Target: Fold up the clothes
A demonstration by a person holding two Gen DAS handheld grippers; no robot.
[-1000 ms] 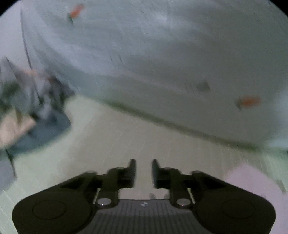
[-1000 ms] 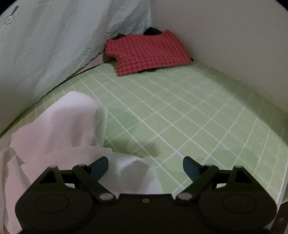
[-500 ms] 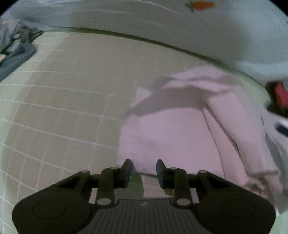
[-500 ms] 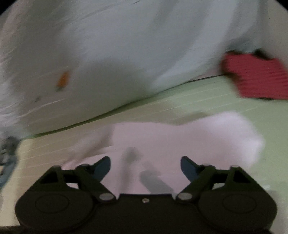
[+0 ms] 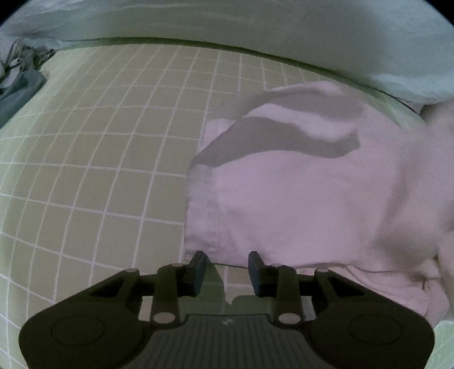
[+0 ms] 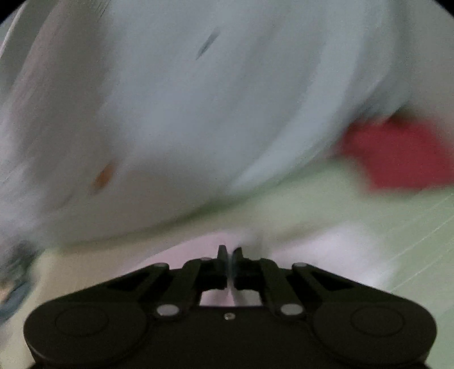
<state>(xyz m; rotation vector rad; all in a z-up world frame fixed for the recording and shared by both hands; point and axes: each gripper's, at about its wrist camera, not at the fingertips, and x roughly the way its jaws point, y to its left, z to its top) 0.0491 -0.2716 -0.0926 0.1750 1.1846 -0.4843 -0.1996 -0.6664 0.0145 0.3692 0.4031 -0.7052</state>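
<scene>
1. White garment (image 5: pixel 298 198) lies rumpled on the green gridded mat (image 5: pixel 99 170), reaching toward the mat's far edge, where a pale sheet (image 5: pixel 255 25) hangs.
2. Left gripper (image 5: pixel 226 268) is released, fingers apart just at the garment's near hem; the hem's corner sits beside the left fingertip.
3. Right gripper (image 6: pixel 230 255) is clenched on a fold of the garment (image 6: pixel 334 249); that view is blurred; a red cloth (image 6: pixel 397 159) lies toward the mat's far right corner.

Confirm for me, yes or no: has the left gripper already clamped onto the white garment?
No. The left gripper has its jaws apart at the near hem of the white garment, with green gridded mat visible between them.
</scene>
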